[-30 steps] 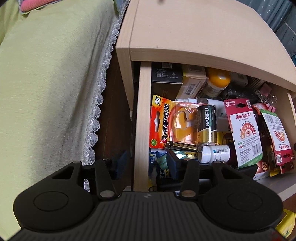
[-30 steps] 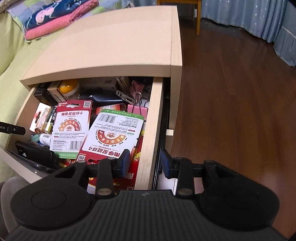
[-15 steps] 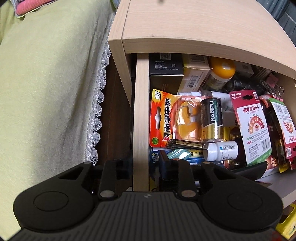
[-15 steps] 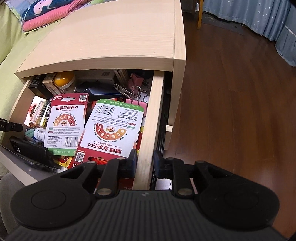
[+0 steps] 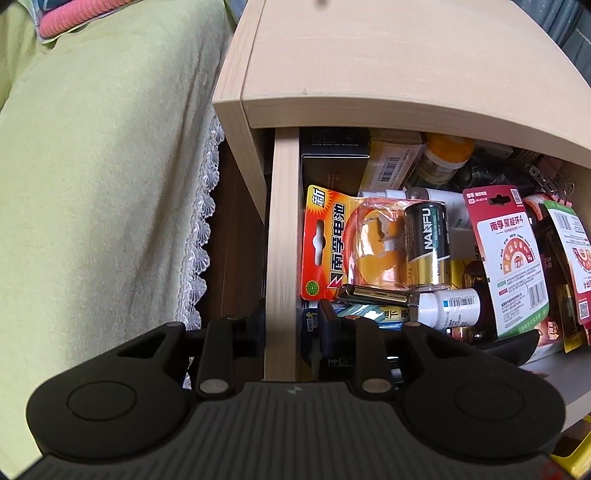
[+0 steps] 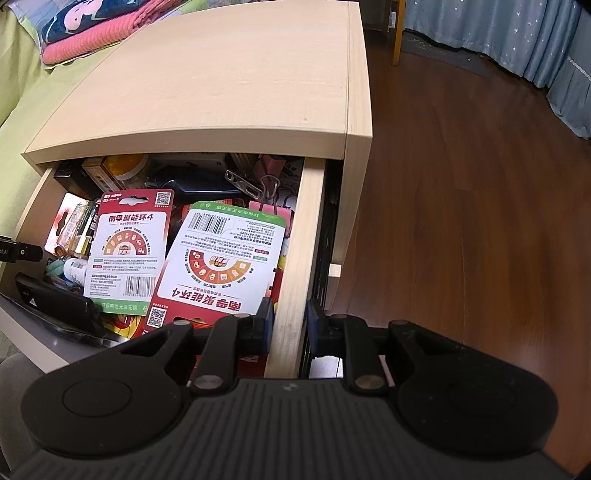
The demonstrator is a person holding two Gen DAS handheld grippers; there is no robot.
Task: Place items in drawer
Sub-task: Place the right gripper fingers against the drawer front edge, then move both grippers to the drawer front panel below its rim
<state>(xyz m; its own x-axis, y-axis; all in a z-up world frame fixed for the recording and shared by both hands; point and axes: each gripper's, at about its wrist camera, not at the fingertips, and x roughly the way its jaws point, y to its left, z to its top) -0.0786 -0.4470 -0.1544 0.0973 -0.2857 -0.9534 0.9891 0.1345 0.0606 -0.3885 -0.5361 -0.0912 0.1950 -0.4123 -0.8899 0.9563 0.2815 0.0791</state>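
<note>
The nightstand's drawer stands open and is crammed with items. An orange battery card [image 5: 325, 243] holding a large NANFU battery [image 5: 428, 247], a white bottle [image 5: 448, 308] and a red-and-white battery pack [image 5: 506, 258] lie inside. My left gripper [image 5: 291, 317] straddles the drawer's left side wall [image 5: 282, 221], its fingers drawn in on it. The right gripper [image 6: 290, 314] is shut on the right side wall [image 6: 303, 229]. Beside it lie two battery packs [image 6: 125, 251], one upside down [image 6: 221, 262], and pink binder clips [image 6: 271, 184].
The nightstand top [image 6: 240, 81] overhangs the drawer's back half. A bed with a green cover [image 5: 92, 184] and lace trim runs along the left. Dark wooden floor [image 6: 461, 184] lies to the right, with blue curtains [image 6: 498, 33] beyond. A black object [image 6: 55, 306] rests on the drawer's front.
Both grippers narrowed from wide open onto the drawer's side walls. The nightstand's front edge has since come closer in both views, as if the drawer slid inward a little.
</note>
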